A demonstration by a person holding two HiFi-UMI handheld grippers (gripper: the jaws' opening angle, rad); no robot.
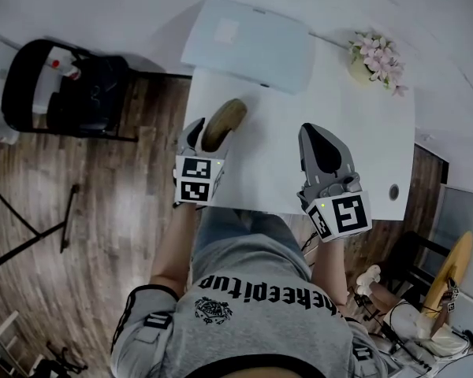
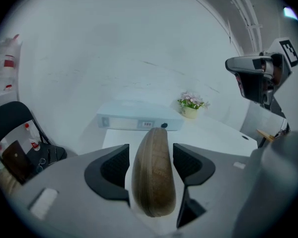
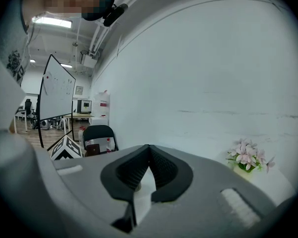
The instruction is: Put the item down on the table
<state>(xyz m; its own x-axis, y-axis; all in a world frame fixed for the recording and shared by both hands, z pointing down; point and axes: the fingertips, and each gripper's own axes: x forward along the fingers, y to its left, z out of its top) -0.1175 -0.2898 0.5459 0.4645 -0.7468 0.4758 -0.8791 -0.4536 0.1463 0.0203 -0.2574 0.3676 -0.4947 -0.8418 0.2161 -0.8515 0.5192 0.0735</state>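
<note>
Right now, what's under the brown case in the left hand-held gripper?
The white table shows around the brown case, which the left hand-held gripper grips. The case and jaws cover the spot directly below, so whether it touches down can't be told.

The item [image 2: 154, 182] is held between the jaws of the left gripper [image 2: 151, 150], over the near left part of the counter [image 1: 363, 140]. Straight ahead of those jaws, a box file [image 1: 248, 44] is laid flat along the counter's far edge. Ahead and to their right, a pot of flowers [image 1: 376, 57] is set at the far right corner. The right gripper [image 3: 149, 150] is held to the right of the left jaws, with its own jaws met, and the flowers are seen ahead and to their right. A chair [image 1: 63, 89] is placed on the floor, well to the left of the left jaws.
</note>
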